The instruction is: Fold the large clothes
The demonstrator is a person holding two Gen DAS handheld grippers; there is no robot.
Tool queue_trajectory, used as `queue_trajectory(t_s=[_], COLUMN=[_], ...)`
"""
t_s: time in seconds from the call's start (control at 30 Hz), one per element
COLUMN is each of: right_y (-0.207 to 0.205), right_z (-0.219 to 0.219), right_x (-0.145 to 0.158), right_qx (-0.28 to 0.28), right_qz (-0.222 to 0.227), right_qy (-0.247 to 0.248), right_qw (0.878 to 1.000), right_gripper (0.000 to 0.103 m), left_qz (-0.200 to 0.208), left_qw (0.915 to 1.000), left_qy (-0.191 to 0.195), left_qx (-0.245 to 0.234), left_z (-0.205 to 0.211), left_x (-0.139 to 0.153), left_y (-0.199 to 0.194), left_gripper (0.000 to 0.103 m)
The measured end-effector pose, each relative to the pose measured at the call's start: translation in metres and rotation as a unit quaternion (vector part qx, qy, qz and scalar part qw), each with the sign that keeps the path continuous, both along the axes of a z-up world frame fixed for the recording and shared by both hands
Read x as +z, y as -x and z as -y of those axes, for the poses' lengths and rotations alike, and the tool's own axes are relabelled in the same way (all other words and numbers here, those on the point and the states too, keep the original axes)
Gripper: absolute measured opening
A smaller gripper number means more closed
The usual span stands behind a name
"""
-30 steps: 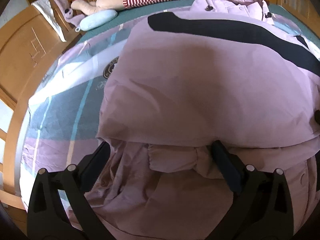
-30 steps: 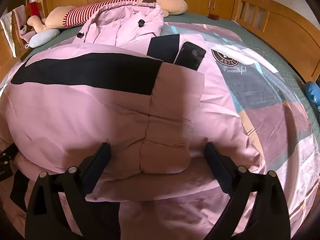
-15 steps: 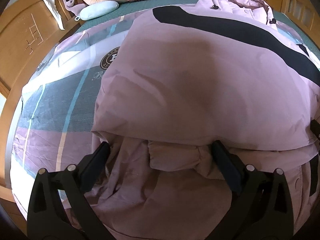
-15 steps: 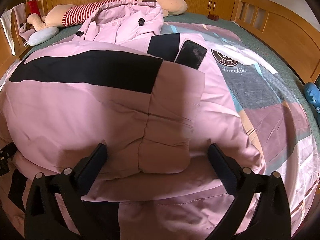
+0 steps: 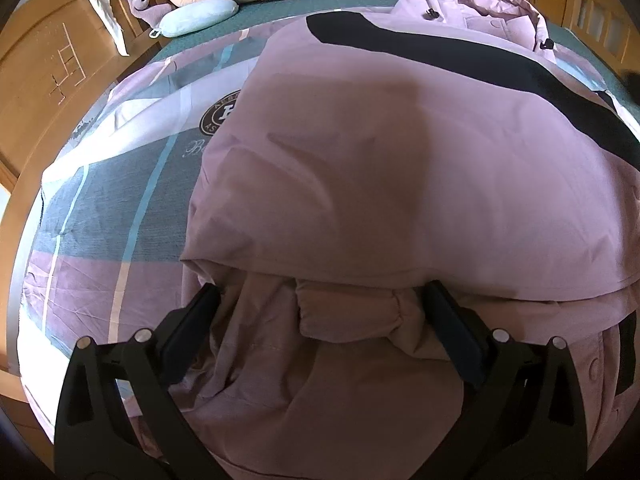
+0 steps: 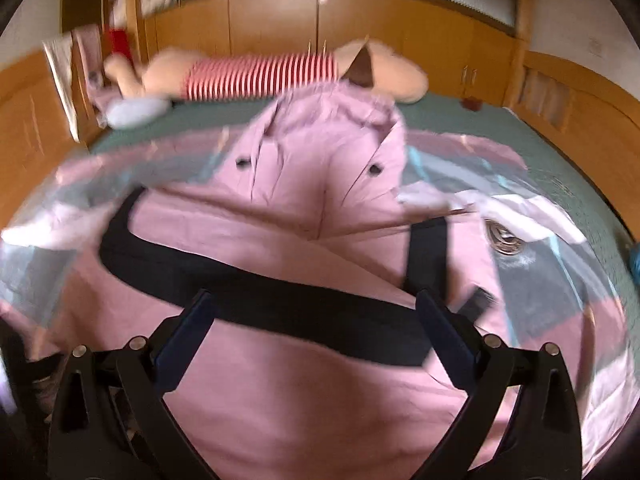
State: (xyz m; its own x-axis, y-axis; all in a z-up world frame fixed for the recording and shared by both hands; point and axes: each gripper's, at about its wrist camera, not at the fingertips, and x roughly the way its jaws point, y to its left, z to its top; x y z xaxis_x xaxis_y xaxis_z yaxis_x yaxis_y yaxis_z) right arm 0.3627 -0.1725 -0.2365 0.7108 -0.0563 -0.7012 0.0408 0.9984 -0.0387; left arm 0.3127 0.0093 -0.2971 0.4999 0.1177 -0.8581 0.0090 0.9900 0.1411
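Only one bit of print in my left view: a round dark emblem (image 5: 219,114) on the bedsheet (image 5: 120,208), half under the pink coat (image 5: 400,168). Its ring letters are too small to read. Below it, cursive script (image 5: 195,146) starts "B", the rest covered. My right view is blurred, nothing legible.

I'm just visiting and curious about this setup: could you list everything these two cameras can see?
Padded coat: one, pink with black bands, spread across the bed, hood end far.
Bedsheet: one, grey, pink and white blocks, under the coat.
Plush toy: one, beige in a red-striped top, lying at the bed's far end.
Small pillow: one, pale blue, beside the toy.
Wooden bed frame: orange-brown, around the mattress.
Left gripper: one, black, open, at the coat's near folded edge.
Right gripper: one, black, open, above the coat.
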Motion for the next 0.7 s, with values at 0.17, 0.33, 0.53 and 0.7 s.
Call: queue_trajectory(t_s=[0.17, 0.33, 0.53, 0.7], right_y=[-0.036, -0.032, -0.020, -0.030], right_z=[0.007, 0.005, 0.030, 0.054], right_x=[-0.056, -0.057, -0.038, -0.058], right_qx=[-0.014, -0.006, -0.080, -0.086], right_qz=[-0.040, -0.042, -0.008, -0.038], right_qy=[0.019, 0.032, 0.033, -0.015], right_qw=[0.999, 0.999, 0.996, 0.995], right_gripper=[0.102, 0.102, 0.102, 0.102], left_qz=[0.000, 0.004, 0.005, 0.009], left_qw=[1.0000, 1.0000, 0.9999, 0.9999], left_qy=[0.001, -0.007, -0.010, -0.015], left_qx=[-0.002, -0.002, -0.002, -0.002], left_z=[-0.001, 0.002, 0.003, 0.004], left_x=[0.000, -0.002, -0.003, -0.003], left_y=[0.000, 0.001, 0.000, 0.001], left_gripper=[0.101, 0.101, 0.101, 0.101])
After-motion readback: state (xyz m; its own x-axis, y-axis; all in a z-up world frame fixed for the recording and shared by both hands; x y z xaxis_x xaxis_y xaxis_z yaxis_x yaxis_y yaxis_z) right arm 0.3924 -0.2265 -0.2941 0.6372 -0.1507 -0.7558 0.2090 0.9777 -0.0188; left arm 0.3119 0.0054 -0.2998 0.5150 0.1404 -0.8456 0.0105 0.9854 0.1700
